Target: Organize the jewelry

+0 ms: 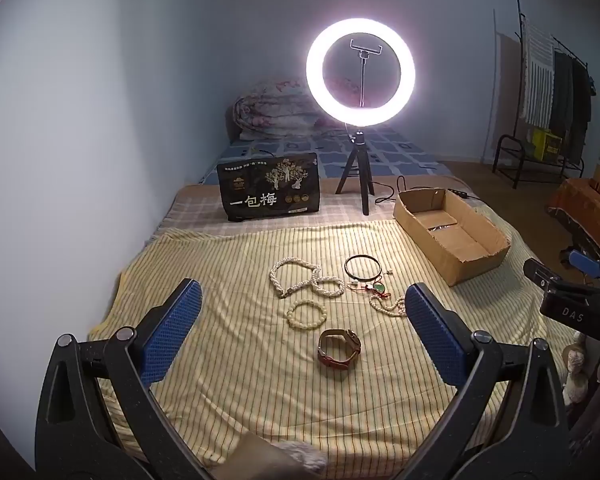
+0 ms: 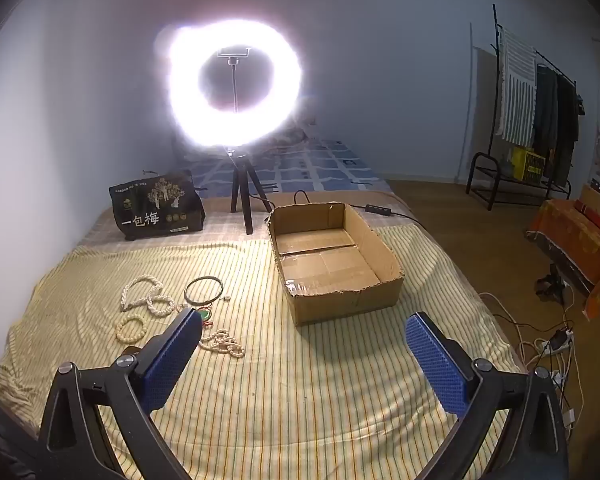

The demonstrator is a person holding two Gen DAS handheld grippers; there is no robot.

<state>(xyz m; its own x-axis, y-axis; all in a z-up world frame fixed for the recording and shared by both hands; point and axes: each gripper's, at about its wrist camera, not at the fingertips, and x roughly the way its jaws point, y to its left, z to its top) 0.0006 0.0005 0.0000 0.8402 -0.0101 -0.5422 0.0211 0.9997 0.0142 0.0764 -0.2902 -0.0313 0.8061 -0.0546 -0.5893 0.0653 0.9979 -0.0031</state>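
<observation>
Jewelry lies on a yellow striped cloth [image 1: 240, 380]: a twisted pearl necklace [image 1: 300, 276], a cream bead bracelet [image 1: 306, 314], a black bangle [image 1: 362, 267], a green pendant on red cord [image 1: 378, 289], a bead strand [image 1: 388, 306] and a brown leather watch [image 1: 339, 349]. An open cardboard box [image 1: 452, 236] stands at the right. My left gripper [image 1: 302, 298] is open above the jewelry, empty. My right gripper [image 2: 304, 328] is open and empty, in front of the box [image 2: 332, 260], with the necklace [image 2: 146, 294], the bangle [image 2: 204, 290] and the bead strand [image 2: 224, 342] to its left.
A lit ring light on a black tripod [image 1: 358, 76] and a black printed bag [image 1: 268, 186] stand behind the cloth. A folded quilt [image 1: 276, 110] lies by the wall. A clothes rack [image 2: 540, 120] and floor cables [image 2: 548, 344] are at the right.
</observation>
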